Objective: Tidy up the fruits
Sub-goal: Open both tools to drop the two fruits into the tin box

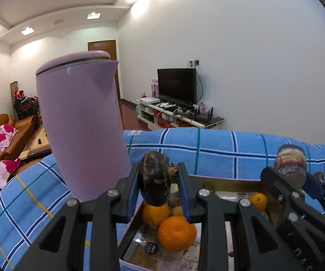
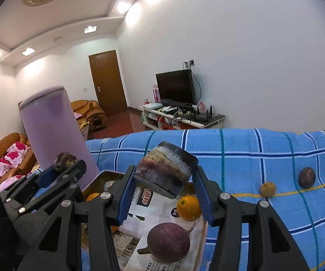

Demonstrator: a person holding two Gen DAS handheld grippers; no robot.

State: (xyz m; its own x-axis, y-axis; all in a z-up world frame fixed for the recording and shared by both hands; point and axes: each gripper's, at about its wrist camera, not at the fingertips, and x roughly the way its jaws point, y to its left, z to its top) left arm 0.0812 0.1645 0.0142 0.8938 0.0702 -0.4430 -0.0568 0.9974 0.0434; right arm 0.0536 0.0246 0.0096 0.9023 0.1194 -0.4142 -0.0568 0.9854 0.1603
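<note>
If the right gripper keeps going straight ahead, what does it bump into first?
Probably the blue checked blanket just past the box. The right gripper already holds a striped chunk, so that would touch first. Depth is unclear.

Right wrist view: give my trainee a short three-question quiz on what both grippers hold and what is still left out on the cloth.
1. True or false: the right gripper is empty.
2. What does the left gripper grip? A) an orange B) a dark wrinkled fruit C) the purple kettle
3. How many small fruits lie on the blue checked cloth right of the tray?

Key: 1 false, it clamps a dark printed can. 2 B. 3 two: tan fruit, dark fruit.
</note>
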